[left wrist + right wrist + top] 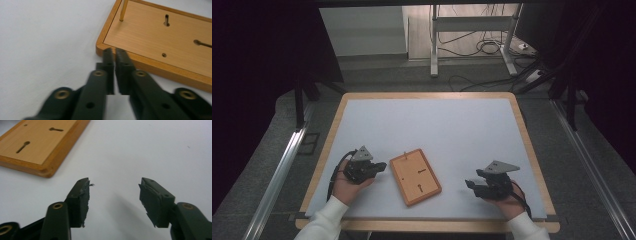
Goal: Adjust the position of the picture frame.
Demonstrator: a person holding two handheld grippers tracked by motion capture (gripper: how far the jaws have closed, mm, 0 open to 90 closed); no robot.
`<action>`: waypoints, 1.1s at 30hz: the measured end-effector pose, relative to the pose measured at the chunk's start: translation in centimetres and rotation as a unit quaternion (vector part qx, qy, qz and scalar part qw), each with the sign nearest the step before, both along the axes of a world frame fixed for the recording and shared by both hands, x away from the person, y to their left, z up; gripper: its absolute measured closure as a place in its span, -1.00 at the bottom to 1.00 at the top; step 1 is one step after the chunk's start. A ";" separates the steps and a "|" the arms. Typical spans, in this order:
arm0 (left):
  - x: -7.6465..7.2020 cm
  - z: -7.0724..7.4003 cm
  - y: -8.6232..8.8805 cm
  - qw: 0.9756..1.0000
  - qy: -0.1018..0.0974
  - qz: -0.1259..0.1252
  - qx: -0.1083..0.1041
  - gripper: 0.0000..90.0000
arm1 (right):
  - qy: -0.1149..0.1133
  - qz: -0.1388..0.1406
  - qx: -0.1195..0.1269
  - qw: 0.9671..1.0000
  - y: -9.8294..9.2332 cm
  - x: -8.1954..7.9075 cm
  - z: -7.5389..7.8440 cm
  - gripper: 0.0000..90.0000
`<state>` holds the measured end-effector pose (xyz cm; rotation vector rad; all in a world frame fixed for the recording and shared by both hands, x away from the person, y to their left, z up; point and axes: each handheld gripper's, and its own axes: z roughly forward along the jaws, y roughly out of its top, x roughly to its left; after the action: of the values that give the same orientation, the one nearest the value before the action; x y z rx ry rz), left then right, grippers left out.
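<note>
Wooden board (415, 176): flat on the worktop, a bit left of centre and toward the near edge, turned slightly so its long sides run at an angle. Raised rim, paler inset panel.
Board details: keyhole-shaped slots (166, 20) cut in the panel, plus a thin brass-looking pin (123, 10) standing upright near one corner.
Your left gripper (382, 165): sits just left of the board, your hand (346, 183) wrapped round it. Jaws pinched nearly together with only a sliver of gap, nothing between them. In the left gripper view the tips are right at the board's rounded corner; can't tell if they actually touch the rim.
Your right gripper (470, 185): near the worktop's near-right corner, well apart from the board, pointing back toward it. Jaws spread wide, empty, just white surface between the pads (80, 202).
Worktop (452, 125): white sheet with a wooden border.
Sleeves: white, coming in from the near edge.
</note>
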<state>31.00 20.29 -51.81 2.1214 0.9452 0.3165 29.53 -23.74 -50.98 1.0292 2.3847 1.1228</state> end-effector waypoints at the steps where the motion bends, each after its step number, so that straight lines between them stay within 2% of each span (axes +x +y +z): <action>1: 0.0 0.0 -0.1 1.000 0.003 -0.002 0.003 1.00 | 0.000 -0.004 0.002 1.000 -0.3 -0.1 0.0 -0.16; 5: 0.2 -0.5 -0.7 1.000 0.015 -0.008 0.019 1.00 | -0.003 -0.011 0.003 1.000 -0.9 -0.3 0.1 -0.20; 11: 0.7 -1.4 -1.6 0.999 0.033 -0.013 0.031 1.00 | -0.004 -0.011 -0.004 1.000 -0.6 -0.4 0.2 -0.26; 14: 0.8 -1.3 -1.8 0.999 0.026 -0.013 0.037 1.00 | -0.004 -0.009 -0.005 1.000 -0.4 -0.4 0.1 -0.27; 16: 1.0 -1.2 -1.7 0.999 0.027 -0.015 0.016 1.00 | -0.004 -0.009 -0.005 1.000 -0.4 -0.4 0.1 -0.27; 17: 1.1 -1.1 -1.8 0.999 0.025 -0.015 0.017 1.00 | -0.004 -0.009 -0.005 1.000 -0.4 -0.4 0.1 -0.27; 20: 1.2 -0.9 -2.1 0.999 0.011 -0.018 0.042 1.00 | -0.002 -0.009 -0.007 1.000 -0.3 -0.3 0.0 -0.27; 23: 1.2 -1.0 -1.9 0.998 0.025 -0.015 0.046 1.00 | -0.002 -0.007 -0.012 1.000 -0.2 -0.3 0.0 -0.27; 27: 1.4 -1.4 -1.7 0.998 0.042 -0.014 0.042 1.00 | -0.004 -0.007 -0.013 1.000 -0.3 -0.4 0.0 -0.27; 29: 1.5 -1.5 -1.9 0.998 0.036 -0.009 0.056 1.00 | -0.002 -0.007 -0.012 1.000 -0.4 -0.3 0.0 -0.27; 33: 1.9 -1.6 -1.9 0.998 0.038 -0.006 0.048 1.00 | 0.000 -0.007 -0.005 1.000 -0.4 -0.3 0.1 -0.27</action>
<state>32.93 18.35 -53.46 2.2389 0.9789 0.2817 29.27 -24.11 -50.87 1.0407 2.3764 1.1039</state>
